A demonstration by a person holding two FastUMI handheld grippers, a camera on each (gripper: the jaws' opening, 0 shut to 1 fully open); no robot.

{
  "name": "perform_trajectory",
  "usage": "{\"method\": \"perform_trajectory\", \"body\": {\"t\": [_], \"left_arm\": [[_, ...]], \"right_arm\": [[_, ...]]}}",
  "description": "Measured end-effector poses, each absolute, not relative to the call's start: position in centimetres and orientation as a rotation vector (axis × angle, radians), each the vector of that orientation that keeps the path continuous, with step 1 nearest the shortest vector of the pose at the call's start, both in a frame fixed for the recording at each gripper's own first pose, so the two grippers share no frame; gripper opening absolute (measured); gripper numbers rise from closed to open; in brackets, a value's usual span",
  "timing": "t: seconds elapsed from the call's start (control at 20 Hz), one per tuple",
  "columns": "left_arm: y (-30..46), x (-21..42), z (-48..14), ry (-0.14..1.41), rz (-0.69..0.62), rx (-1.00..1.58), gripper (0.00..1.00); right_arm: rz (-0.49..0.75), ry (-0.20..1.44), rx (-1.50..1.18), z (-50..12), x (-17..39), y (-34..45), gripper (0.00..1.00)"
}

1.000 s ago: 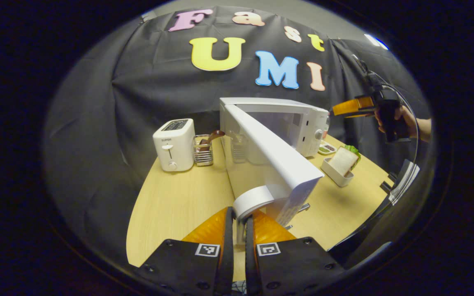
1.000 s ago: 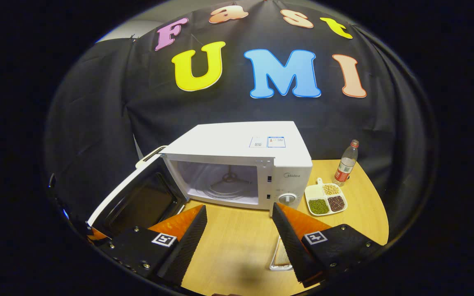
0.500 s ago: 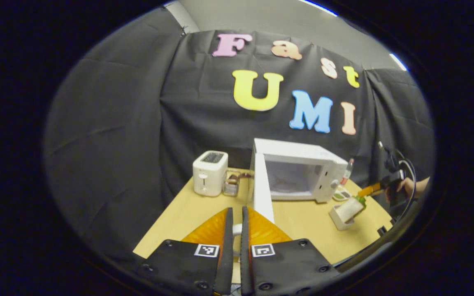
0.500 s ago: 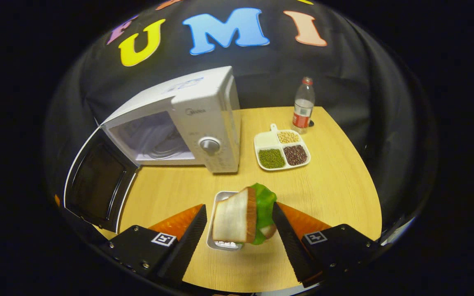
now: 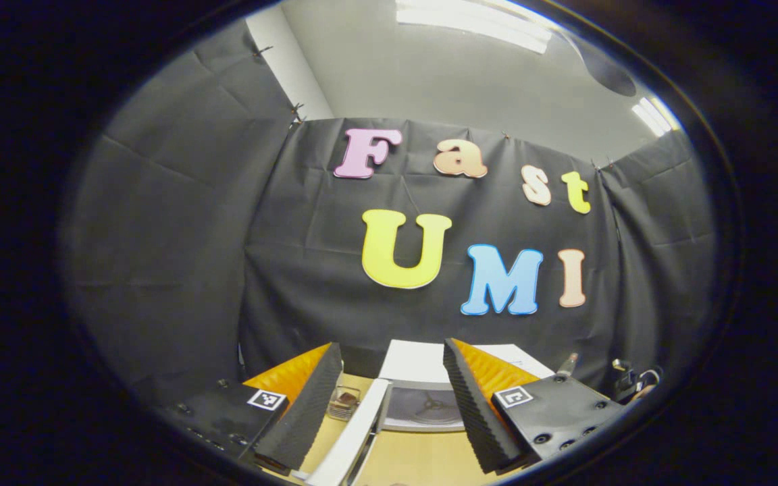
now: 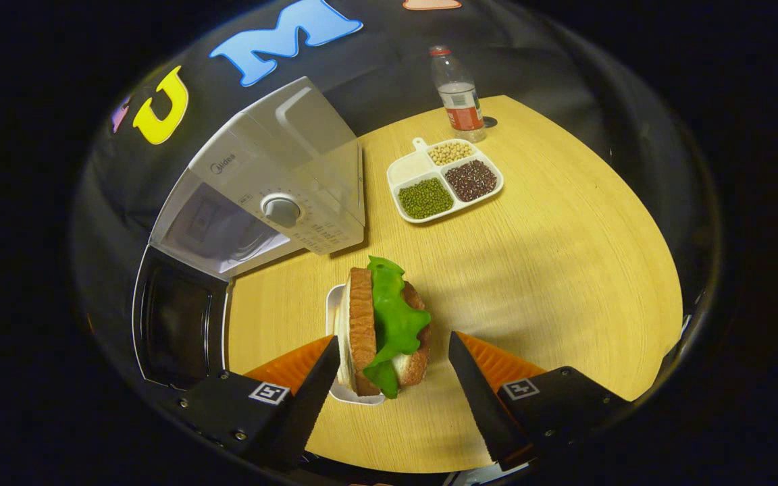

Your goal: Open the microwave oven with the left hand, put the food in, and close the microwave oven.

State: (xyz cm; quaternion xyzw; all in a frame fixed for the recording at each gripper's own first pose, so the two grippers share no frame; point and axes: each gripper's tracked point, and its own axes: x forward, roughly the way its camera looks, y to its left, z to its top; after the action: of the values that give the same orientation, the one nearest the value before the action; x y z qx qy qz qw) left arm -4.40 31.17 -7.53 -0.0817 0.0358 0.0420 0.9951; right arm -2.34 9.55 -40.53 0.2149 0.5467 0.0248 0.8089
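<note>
Left gripper view
Left gripper (image 5: 389, 398): one, fingers spread wide, nothing between them; tilted up toward the booth wall and ceiling.
Microwave (image 5: 423, 388): one, white, low between the fingers; cavity open, with the turntable hub visible inside.
Door (image 5: 355, 439): one, swung out, seen edge-on as a white strip running toward the bottom edge.
Rack (image 5: 344, 403): one small wire holder on the table left of the door; contents too small to tell.
Bottle (image 5: 568, 364): one cap tip showing past the right finger.
Table (image 5: 423, 459): one, pale wood, a small strip under the microwave.
Ceiling lights (image 5: 477, 17): two bright strips, one at top, one at upper right.

Right gripper view
Right gripper (image 6: 389, 378): one, fingers spread, held over the sandwich; the sandwich sits between the fingers, closer to the left one; whether that finger touches it I cannot tell, and the right finger is clear of it.
Sandwich (image 6: 382, 324): one, standing on edge in its tray; two bread slices with one green lettuce leaf between them.
Tray (image 6: 333, 317): one small white holder under the sandwich, on the table in front of the microwave.
Microwave (image 6: 274, 189): one, with one dial on its panel; cavity open.
Door (image 6: 179, 317): one, open to the left, dark window facing up.
Dish (image 6: 444, 179): one white divided dish, four sections: one green beans, one dark beans, one pale beans, one bare.
Bottle (image 6: 456, 94): one, clear with a red cap and label, upright behind the dish.
Table (image 6: 564, 270): one.
</note>
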Motion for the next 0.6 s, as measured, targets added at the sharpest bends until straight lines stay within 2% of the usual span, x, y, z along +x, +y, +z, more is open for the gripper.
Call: {"method": "perform_trajectory", "body": {"t": [0.25,0.35,0.4,0.45,0.5,0.55,0.6], "left_arm": [[28.5,-2.7,-7.7,0.08,0.039,-0.164,0.97],[28.9,-2.5,-7.9,0.084,0.036,-0.148,0.96],[29.0,-2.4,-7.7,0.082,0.033,-0.145,0.97],[29.0,-2.3,-8.0,0.084,0.029,-0.145,0.96],[29.0,-2.2,-8.2,0.088,0.023,-0.148,0.96],[28.9,-2.2,-8.5,0.092,0.016,-0.15,0.95],[28.9,-2.1,-8.6,0.096,0.01,-0.15,0.96]], "right_arm": [[0.075,1.203,0.563,-41.6,-2.5,11.2,0.98],[0.084,1.198,0.586,-42.0,-2.4,11.9,0.87],[0.085,1.193,0.617,-41.6,-2.2,12.1,0.74],[0.079,1.191,0.666,-41.6,-2.1,12.8,0.68],[0.071,1.188,0.684,-41.5,-2.0,12.8,0.44],[0.058,1.184,0.691,-41.2,-2.1,12.8,0.43],[0.053,1.175,0.691,-40.9,-2.0,12.7,0.33]]}}
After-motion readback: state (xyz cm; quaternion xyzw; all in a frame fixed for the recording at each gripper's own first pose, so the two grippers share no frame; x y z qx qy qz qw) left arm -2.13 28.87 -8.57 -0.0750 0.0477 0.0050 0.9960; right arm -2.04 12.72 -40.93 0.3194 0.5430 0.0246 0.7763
